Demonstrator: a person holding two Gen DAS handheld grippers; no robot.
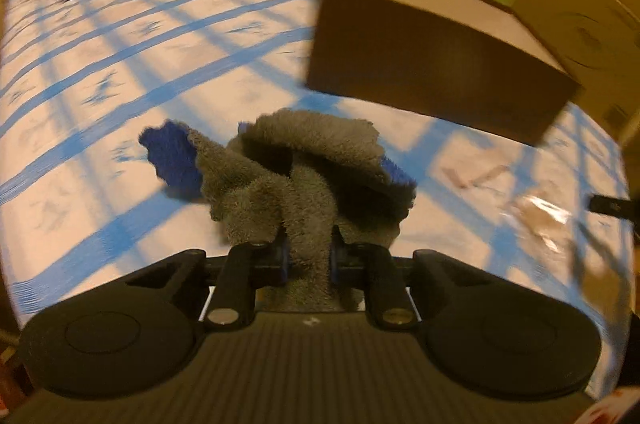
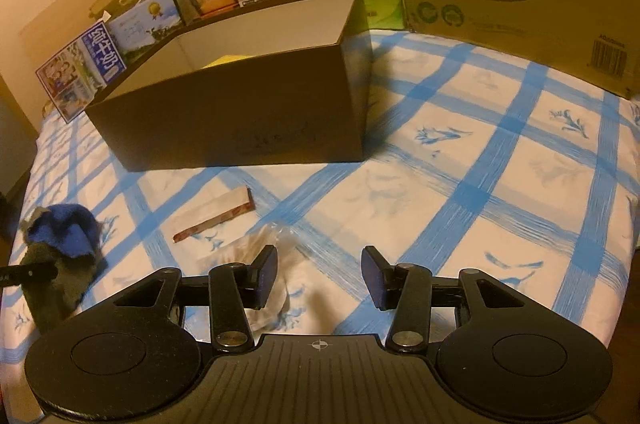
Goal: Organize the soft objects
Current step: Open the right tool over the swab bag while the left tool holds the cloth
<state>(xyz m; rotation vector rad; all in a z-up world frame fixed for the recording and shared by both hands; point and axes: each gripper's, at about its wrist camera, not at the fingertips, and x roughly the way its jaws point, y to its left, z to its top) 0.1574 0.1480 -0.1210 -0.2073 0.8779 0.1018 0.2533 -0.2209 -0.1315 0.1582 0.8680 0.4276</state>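
Over checked bedding, left fingers pinch grey-blue cloth; right fingers spread, empty.

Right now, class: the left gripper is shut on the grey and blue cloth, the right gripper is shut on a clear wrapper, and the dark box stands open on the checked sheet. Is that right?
One error: the right gripper is open and holds nothing, as the right wrist view shows. The left gripper is shut on the cloth, and the box stands open on the sheet.

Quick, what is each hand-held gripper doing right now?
Left hand-held gripper: shut on the grey and blue cloth.
Right hand-held gripper: open, holding nothing.
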